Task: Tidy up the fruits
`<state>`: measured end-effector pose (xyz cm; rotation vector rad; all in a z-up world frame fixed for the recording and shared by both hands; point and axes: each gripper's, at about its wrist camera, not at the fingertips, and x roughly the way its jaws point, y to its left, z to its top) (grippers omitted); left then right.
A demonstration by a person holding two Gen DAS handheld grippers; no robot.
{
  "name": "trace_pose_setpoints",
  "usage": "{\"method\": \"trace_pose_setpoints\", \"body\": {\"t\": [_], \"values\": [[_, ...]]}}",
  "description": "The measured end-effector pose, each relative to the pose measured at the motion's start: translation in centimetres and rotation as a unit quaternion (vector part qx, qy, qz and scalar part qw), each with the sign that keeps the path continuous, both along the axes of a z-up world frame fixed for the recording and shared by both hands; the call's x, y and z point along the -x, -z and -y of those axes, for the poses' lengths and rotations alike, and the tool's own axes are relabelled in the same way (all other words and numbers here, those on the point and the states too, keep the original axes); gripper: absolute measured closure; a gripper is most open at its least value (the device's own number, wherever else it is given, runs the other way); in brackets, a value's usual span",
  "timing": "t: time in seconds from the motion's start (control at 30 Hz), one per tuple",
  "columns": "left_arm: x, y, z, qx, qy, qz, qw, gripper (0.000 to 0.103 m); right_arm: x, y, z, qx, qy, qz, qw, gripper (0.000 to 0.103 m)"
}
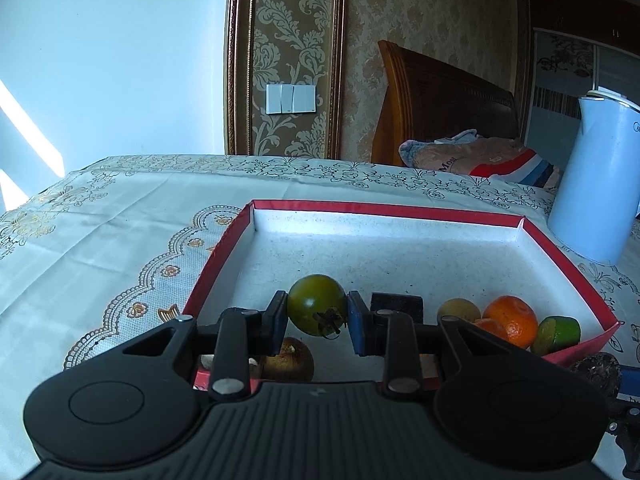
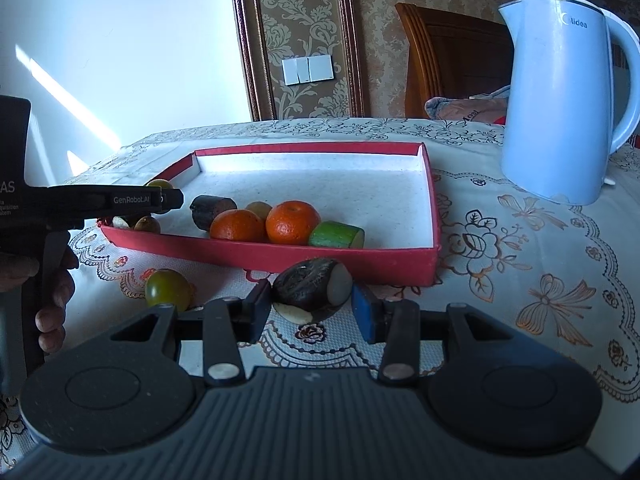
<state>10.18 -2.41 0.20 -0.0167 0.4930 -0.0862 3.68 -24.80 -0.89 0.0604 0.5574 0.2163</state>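
Observation:
My left gripper (image 1: 317, 316) is shut on a green tomato (image 1: 316, 304) and holds it above the near left part of the red-walled tray (image 1: 384, 210). In the tray lie a brown fruit (image 1: 290, 360), a dark cylinder piece (image 1: 396, 306), two oranges (image 1: 510, 318) and a green cut piece (image 1: 558, 334). In the right wrist view my right gripper (image 2: 312, 308) stands around a dark cut piece (image 2: 310, 284) on the cloth just before the tray (image 2: 434, 216); its jaws are apart from it. Another green tomato (image 2: 167, 289) lies on the cloth to the left.
A pale blue kettle (image 2: 560, 96) stands at the right behind the tray. A white slice (image 2: 294, 312) lies under the dark piece. The patterned tablecloth (image 2: 520, 280) covers the table. A wooden headboard (image 1: 440, 104) and a wall stand beyond the far edge.

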Motion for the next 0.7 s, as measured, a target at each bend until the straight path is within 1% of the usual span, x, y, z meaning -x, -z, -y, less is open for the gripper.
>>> {"method": "trace_pose_setpoints", "body": {"t": [0.13,0.33,0.5,0.63,0.67,0.7], "values": [[-0.4,0.5,-0.5,0.008,-0.003,-0.013,0.9999,0.072,0.0,0.0,-0.1,0.003,0.0,0.0,1.0,0.062],[-0.1,0.6,0.0,-0.009,-0.002,-0.005,0.9999,0.072,-0.1,-0.3,-0.5,0.01,-0.004,0.004,1.0,0.062],[-0.1,0.7,0.0,-0.01,-0.004,-0.004,0.9999,0.072,-0.4,-0.7,-0.9,0.015,-0.008,0.009,1.0,0.062],[-0.2,0.7,-0.2,-0.004,-0.006,-0.005,1.0,0.071,-0.7,-1.0,-1.2,0.014,-0.007,0.011,1.0,0.062],[-0.2,0.8,-0.3,-0.004,-0.006,-0.005,1.0,0.066,-0.7,-1.1,-1.3,0.014,-0.006,0.013,1.0,0.062],[-0.2,0.8,-0.2,-0.004,-0.007,-0.006,1.0,0.056,-0.7,-1.2,-1.2,0.012,-0.007,0.014,1.0,0.062]]}}
